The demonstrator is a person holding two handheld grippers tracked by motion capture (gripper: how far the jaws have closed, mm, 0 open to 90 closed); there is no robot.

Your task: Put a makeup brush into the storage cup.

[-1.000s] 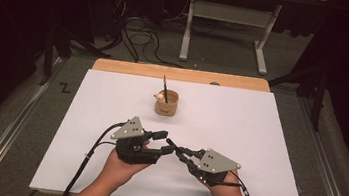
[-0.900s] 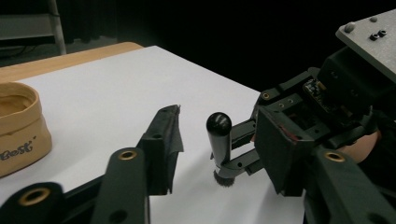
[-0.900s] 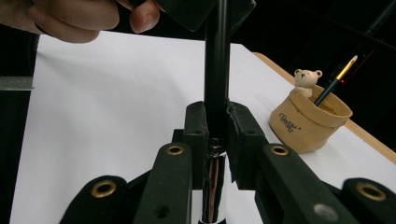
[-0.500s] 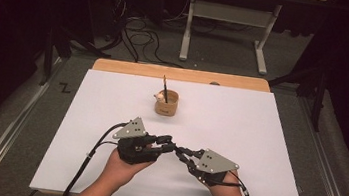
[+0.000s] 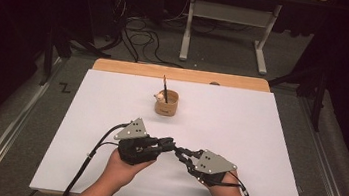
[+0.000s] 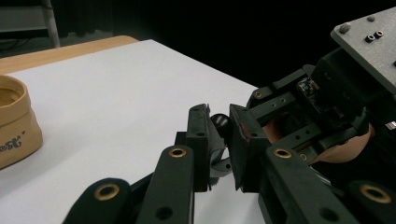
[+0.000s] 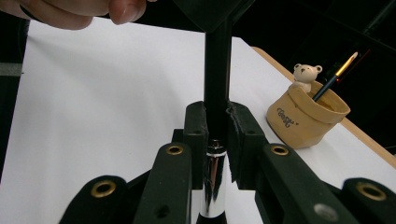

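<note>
Low over the near middle of the white table [image 5: 258, 138], the left gripper [image 5: 169, 144] and the right gripper [image 5: 180, 152] meet tip to tip. The right gripper is clamped on a slim pen [image 7: 217, 84], black with a chrome band, which runs straight out between its pads. The left gripper's jaws have just been closing around the pen's black end [image 6: 219, 122]; whether its pads press on it I cannot tell. Farther back stands a tan bag-shaped holder [image 5: 167, 103] with a small bear figure [image 7: 306, 77] and a brush [image 5: 164, 88] in it.
</note>
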